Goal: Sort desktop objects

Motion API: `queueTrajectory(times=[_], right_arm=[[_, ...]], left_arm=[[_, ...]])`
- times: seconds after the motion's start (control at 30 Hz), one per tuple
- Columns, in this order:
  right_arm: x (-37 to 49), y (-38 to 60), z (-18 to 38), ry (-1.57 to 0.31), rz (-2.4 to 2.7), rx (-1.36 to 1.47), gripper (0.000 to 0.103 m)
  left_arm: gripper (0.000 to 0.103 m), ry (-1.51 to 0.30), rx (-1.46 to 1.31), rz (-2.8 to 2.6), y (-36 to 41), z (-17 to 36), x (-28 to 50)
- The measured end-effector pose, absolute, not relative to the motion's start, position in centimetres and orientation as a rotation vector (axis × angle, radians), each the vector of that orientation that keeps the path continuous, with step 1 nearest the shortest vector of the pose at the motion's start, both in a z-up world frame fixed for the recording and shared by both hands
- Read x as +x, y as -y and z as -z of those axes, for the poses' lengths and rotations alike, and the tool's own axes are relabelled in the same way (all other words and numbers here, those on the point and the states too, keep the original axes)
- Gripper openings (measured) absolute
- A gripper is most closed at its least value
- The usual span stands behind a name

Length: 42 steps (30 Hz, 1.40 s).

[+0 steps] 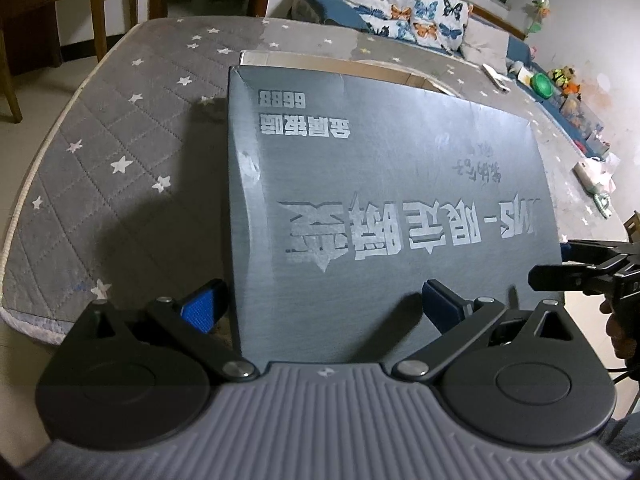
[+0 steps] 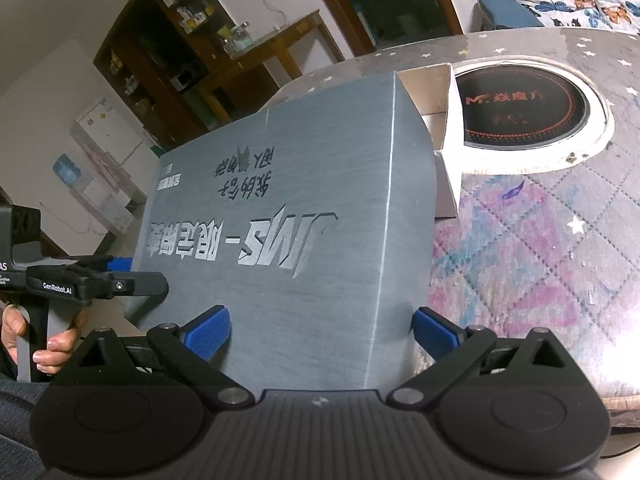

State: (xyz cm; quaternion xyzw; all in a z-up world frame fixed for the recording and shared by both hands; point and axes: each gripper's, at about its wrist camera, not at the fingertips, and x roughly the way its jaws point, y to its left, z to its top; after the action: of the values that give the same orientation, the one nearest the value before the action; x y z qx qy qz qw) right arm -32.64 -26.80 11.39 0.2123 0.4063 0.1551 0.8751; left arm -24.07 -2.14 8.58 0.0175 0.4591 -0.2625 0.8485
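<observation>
So left gripper (image 1: 324, 304) has its 2 blue-padded fingers (image 1: 199, 311) spread wide at the near left corner of the grey box lid (image 1: 384, 184); the left pad sits just off the lid's left edge, the right pad lies over the lid's near top face. Cannot tell if either pad actually presses the lid. Right gripper (image 2: 322, 332) is likewise spread wide at the lid's near right corner, one pad (image 2: 210, 330) over the top face, the other beside the lid's right side wall, contact unclear. A hand (image 2: 48, 344) holds the left gripper's handle, seen left of the lid in the right wrist view; the right gripper (image 1: 576, 272) shows at the lid's right edge in the left wrist view.

Lid is grey with big silver characters, "JMS" and "6888" printed upside down to both cameras, tilted over an open cardboard box (image 2: 436, 96) whose brown flaps stick out beyond the lid's far edge. Both rest on a round table with a grey star-print quilted cover (image 1: 120, 152). A round induction cooktop (image 2: 524, 108) is set in the table just beyond the lid's far right corner. A butterfly-print sofa (image 1: 412, 16) stands well beyond the lid, past the table.
</observation>
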Motion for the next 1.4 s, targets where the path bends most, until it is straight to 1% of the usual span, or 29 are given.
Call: queueTrajectory(times=[0.83,1.4], right_arm=[[-34.3,26.0,-12.0,-0.903,-0.320,0.449,0.100],[-34.2,26.9,-10.6,-0.971,-0.340,0.510,0.100]], left_arm=[[0.102,-1.025,0.063,0.577,1.9,-9.3,-25.3],[0.102,-1.099,0.033,0.570,1.6,-8.4,-25.7]])
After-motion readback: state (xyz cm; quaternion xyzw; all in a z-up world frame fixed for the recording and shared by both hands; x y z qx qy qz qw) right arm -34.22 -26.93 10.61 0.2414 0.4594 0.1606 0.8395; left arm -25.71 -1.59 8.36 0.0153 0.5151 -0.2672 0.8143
